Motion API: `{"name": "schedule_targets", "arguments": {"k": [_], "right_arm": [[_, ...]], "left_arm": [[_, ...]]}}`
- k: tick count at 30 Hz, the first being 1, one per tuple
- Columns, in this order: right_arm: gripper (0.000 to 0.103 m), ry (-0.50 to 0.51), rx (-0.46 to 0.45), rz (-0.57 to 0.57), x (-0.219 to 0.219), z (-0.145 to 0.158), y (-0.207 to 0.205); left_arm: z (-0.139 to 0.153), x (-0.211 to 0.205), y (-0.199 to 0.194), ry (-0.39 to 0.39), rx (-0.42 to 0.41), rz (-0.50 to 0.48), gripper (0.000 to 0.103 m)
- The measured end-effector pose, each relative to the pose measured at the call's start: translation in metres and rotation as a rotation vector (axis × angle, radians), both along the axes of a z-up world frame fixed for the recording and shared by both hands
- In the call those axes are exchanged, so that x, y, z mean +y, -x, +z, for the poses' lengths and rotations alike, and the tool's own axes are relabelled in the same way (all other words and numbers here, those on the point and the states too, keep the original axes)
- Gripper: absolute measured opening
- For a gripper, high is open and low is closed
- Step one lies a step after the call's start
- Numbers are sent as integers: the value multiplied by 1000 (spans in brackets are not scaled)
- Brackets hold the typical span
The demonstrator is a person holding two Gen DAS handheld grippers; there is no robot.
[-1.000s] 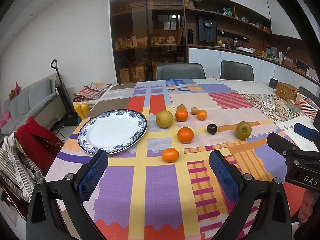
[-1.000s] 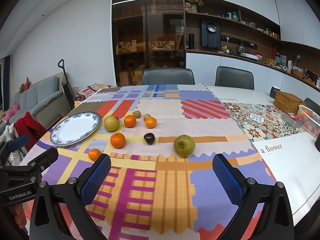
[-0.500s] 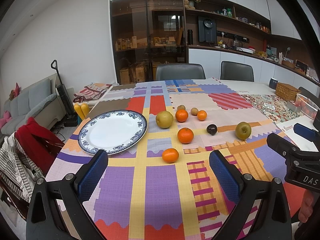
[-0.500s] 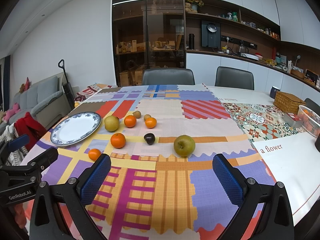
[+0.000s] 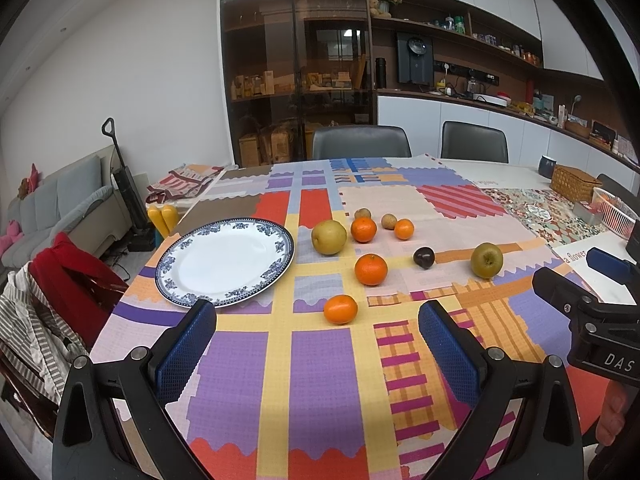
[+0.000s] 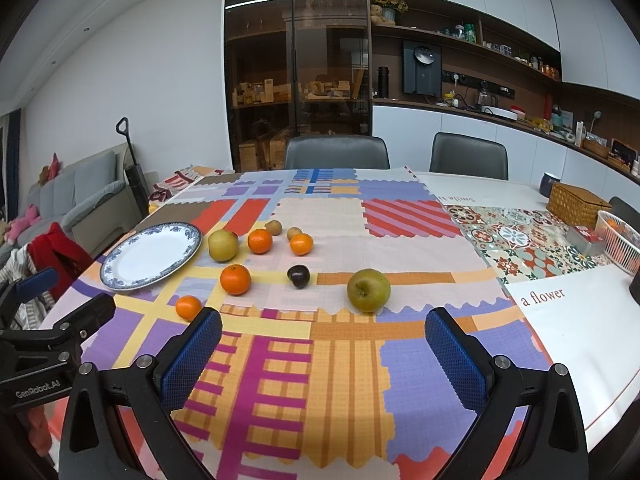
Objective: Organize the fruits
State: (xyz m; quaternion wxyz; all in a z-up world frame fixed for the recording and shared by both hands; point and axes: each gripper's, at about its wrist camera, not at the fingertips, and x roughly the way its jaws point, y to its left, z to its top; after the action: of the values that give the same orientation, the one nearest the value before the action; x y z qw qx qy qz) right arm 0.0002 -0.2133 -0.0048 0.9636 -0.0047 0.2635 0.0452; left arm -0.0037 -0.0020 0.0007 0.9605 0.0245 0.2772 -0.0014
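An empty blue-rimmed white plate [image 5: 182, 294] [image 6: 116, 284] lies at the table's left. Right of it lie several fruits: a yellow pear [image 5: 329, 237] [image 6: 223, 245], several oranges including the nearest one [image 5: 340, 309] [image 6: 188, 307], two small kiwis [image 5: 388, 221], a dark plum [image 5: 424, 257] [image 6: 299, 275] and a green apple [image 5: 486, 260] [image 6: 368, 290]. My left gripper [image 5: 318, 350] is open and empty above the near cloth, short of the nearest orange. My right gripper [image 6: 324, 356] is open and empty, short of the apple.
A patchwork cloth [image 5: 320, 376] covers the table. A wicker box [image 6: 576, 204], a white wire basket [image 6: 622, 240] and a dark mug [image 6: 549, 184] stand at the far right. Two chairs [image 6: 336, 152] stand behind. A chair with clothes [image 5: 52, 304] is at the left edge.
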Motion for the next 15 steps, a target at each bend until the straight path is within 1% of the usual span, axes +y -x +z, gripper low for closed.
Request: {"name": "schedule_targets", "arguments": {"k": [8,15], "right_arm": [[102,11,16,4,5,-1,-2],[102,39,49,-10,3,-13,-24]], "left_arm": [[-5,1,-9,3,30,5,103],[-13,-1,-27,5,56,-4,103]]}}
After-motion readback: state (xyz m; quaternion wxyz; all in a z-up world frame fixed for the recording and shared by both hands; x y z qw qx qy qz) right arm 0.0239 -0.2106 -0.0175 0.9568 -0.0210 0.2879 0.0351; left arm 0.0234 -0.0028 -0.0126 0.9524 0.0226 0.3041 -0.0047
